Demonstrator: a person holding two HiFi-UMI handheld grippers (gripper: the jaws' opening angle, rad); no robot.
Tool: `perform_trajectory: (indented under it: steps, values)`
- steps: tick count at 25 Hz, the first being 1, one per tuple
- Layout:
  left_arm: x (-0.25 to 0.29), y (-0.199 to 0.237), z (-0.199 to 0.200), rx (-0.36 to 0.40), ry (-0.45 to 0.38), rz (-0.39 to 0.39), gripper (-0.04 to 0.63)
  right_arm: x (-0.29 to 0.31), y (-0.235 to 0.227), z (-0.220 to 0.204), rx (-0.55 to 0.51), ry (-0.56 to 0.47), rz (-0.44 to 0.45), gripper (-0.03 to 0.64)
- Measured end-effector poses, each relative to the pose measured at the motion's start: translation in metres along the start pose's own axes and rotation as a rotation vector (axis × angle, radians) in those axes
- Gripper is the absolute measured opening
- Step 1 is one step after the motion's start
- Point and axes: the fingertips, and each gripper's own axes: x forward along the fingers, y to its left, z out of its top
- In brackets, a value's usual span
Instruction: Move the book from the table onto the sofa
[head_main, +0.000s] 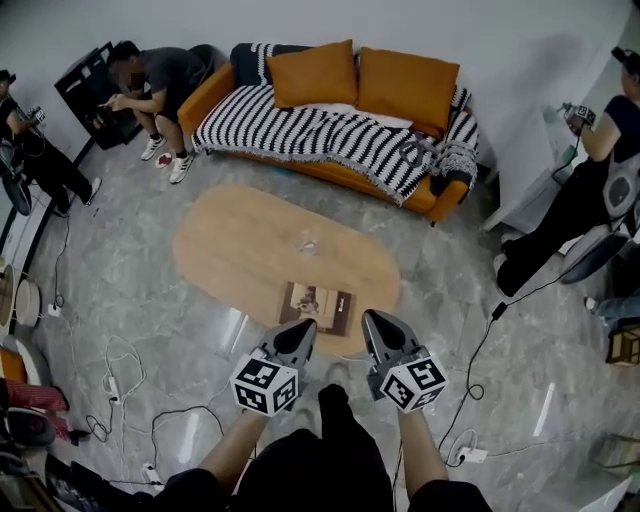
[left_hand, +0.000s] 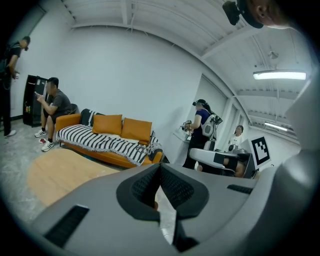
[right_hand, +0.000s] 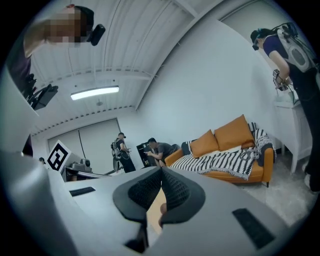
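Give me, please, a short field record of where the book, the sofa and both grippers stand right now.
book: flat on the oval wooden table, by its near edge
sofa: orange, beyond the table, under a striped blanket, no book on it
left gripper: jaws together, empty, by the book's near edge
right gripper: jaws together, empty, just right of the book
task state: book not yet picked up
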Motion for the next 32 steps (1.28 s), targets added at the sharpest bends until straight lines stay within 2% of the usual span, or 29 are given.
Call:
perform_trajectory:
  steps: [11, 16, 25, 32]
  values:
    - [0.032, 0.019, 0.006, -0.043, 0.020, 0.080, 0.014, 0.033, -0.036, 0.002, 0.023, 0.065, 0.069, 0.025]
    - [0.043, 0.034, -0.002, -0.052, 0.033, 0.095, 0.014, 0.045, -0.045, -0.012, 0.033, 0.095, 0.078, 0.025]
    - [0.078, 0.094, -0.051, -0.103, 0.089, 0.093, 0.014, 0.085, -0.080, -0.079, 0.108, 0.142, 0.018, 0.025]
    - [0.092, 0.139, -0.079, -0.095, 0.143, 0.078, 0.014, 0.105, -0.104, -0.119, 0.177, 0.158, -0.051, 0.025]
